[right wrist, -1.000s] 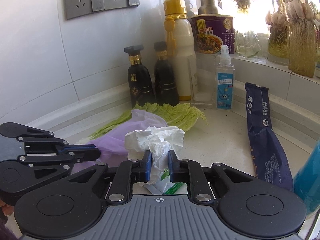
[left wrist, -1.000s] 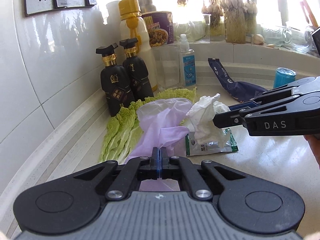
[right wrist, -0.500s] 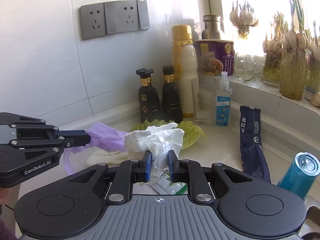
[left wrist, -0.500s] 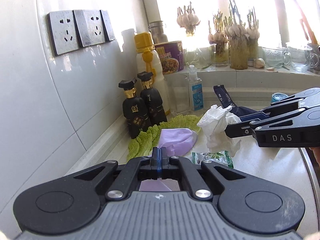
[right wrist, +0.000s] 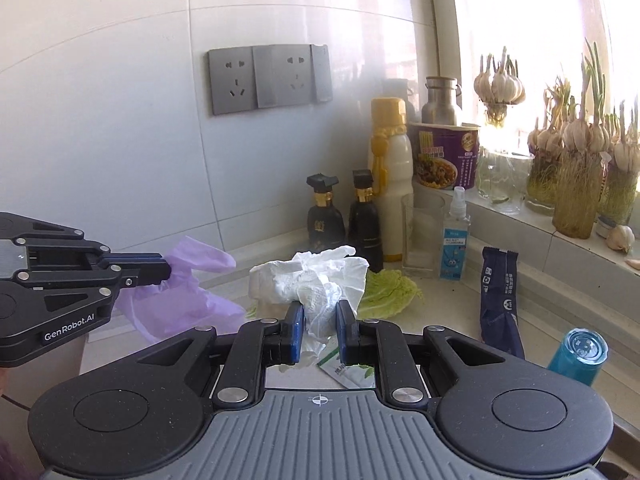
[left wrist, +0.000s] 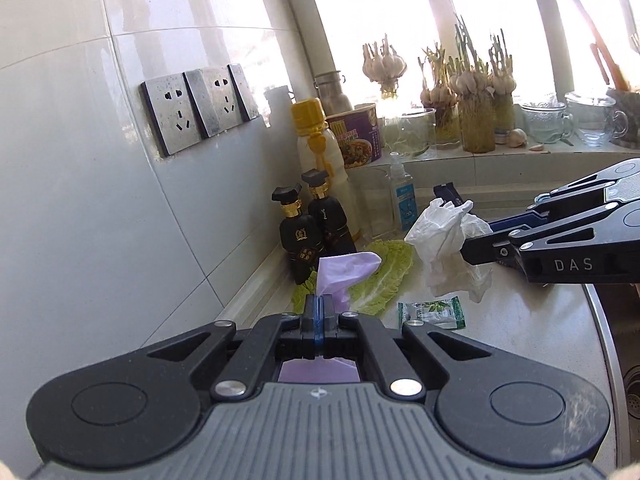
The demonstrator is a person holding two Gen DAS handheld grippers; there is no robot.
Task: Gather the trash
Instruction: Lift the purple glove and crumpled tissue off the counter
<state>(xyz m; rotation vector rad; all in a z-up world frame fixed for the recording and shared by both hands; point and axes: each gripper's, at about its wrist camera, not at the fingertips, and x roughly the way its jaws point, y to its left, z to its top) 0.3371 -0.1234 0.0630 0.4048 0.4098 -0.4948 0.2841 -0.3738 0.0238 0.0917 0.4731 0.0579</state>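
Left tool (left wrist: 319, 312) is clamped on the purple bag (left wrist: 340, 276) and right tool (right wrist: 318, 326) pinches the crumpled tissue (right wrist: 316, 280) mid-frame, both clear of the tabletop (left wrist: 520, 320), probably so the trash carries off without dragging.

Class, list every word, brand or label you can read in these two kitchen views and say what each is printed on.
"DAS": side of the black right gripper.
"GenRobot.AI": side of the black left gripper.
Purple instant-noodle cup, clear spray bottle's blue label, dark blue wrapper, green-and-white sachet, black sauce bottles: print too small or blurred to read.
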